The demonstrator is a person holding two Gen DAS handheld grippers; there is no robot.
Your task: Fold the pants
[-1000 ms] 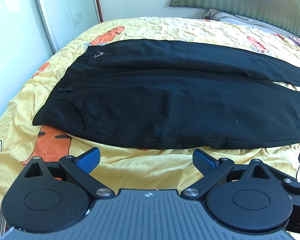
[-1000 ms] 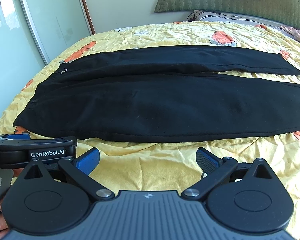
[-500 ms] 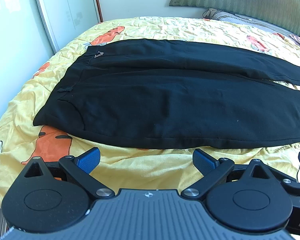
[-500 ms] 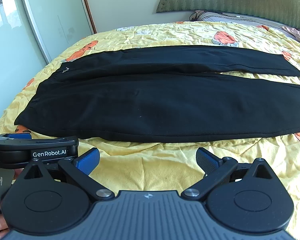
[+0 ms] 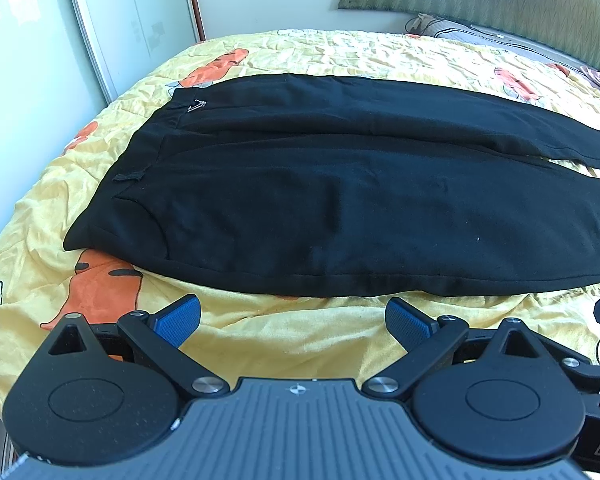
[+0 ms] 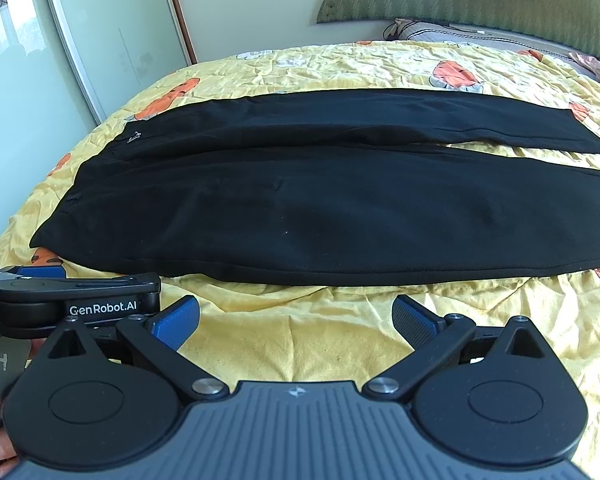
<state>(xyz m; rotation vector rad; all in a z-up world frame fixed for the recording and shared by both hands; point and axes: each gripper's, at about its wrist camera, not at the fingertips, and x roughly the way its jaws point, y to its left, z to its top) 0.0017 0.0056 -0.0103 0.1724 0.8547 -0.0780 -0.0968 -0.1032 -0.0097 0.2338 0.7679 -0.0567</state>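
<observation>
Black pants (image 5: 320, 200) lie flat across the yellow bedspread (image 5: 300, 332), waistband at the left, legs running right. They also show in the right wrist view (image 6: 340, 216), with the far leg's hem at the right. My left gripper (image 5: 294, 318) is open and empty, hovering just short of the pants' near edge. My right gripper (image 6: 296, 318) is open and empty, also just short of the near edge. The left gripper's body (image 6: 72, 304) shows at the left of the right wrist view.
The bedspread (image 6: 300, 340) has orange carrot prints. A green headboard (image 5: 480, 4) and pillows (image 6: 460, 32) are at the far end. A sliding glass wardrobe door (image 5: 32, 60) stands along the left side of the bed.
Both views shift very slightly; the pants lie unchanged and both grippers stay open.
</observation>
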